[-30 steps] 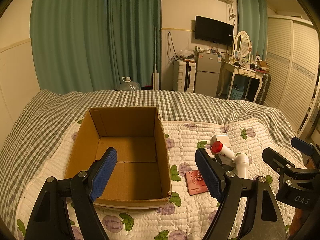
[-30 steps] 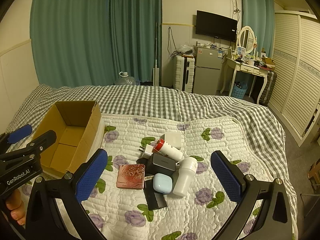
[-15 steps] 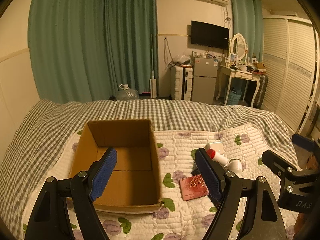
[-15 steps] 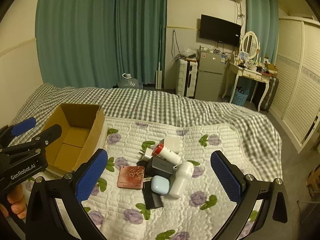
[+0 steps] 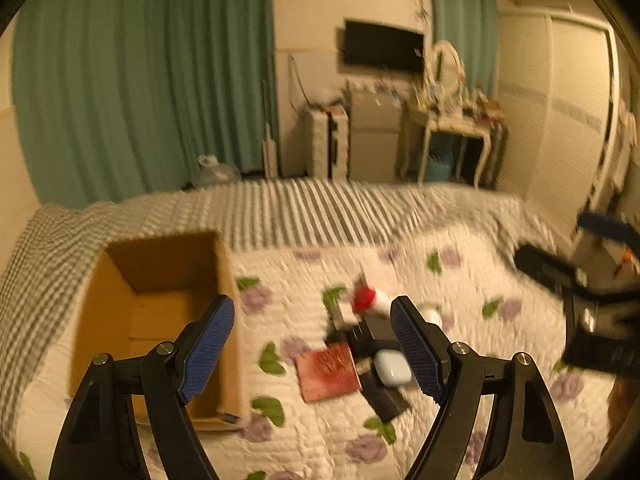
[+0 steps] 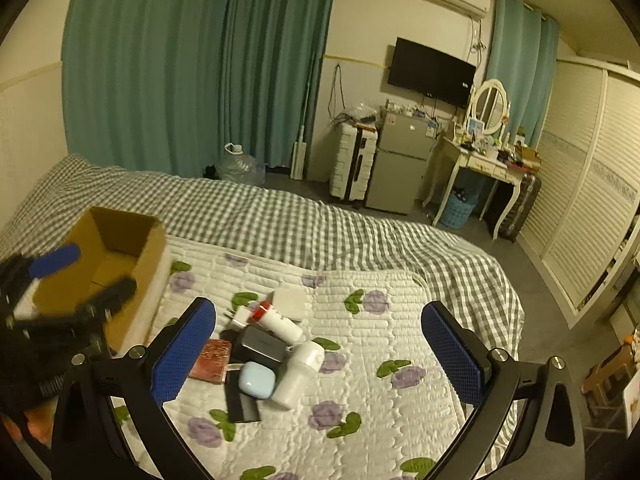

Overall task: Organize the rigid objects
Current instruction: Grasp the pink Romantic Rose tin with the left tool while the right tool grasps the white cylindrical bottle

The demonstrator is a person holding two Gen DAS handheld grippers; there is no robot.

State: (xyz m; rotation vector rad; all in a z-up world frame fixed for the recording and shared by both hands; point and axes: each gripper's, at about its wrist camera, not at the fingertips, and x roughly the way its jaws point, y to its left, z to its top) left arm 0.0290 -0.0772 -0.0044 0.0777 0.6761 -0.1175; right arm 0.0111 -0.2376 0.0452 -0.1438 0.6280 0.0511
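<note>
A pile of small rigid objects lies on the floral quilt: a red-capped white tube (image 6: 278, 321), a white bottle (image 6: 296, 374), a pale blue case (image 6: 256, 380), a dark box (image 6: 260, 346), a red patterned card (image 6: 212, 361), a white square box (image 6: 291, 299) and a white plug (image 6: 240, 314). An open, empty cardboard box (image 6: 108, 268) stands to their left. My left gripper (image 5: 312, 354) is open and empty, held above the quilt between box (image 5: 160, 320) and pile, near the red card (image 5: 328, 376). My right gripper (image 6: 316, 354) is open and empty above the pile.
The bed has a grey checked cover (image 6: 280, 216) behind the quilt. Green curtains (image 6: 180, 60), a suitcase (image 6: 352, 168), a small fridge (image 6: 400, 164) and a dressing table (image 6: 484, 160) stand beyond it. A louvred wardrobe (image 6: 592, 184) is at right.
My left gripper swung right and lifted, so the pile now sits between its fingers; the view is blurred by motion. My right gripper rose and drew back a little. Both stayed open.
</note>
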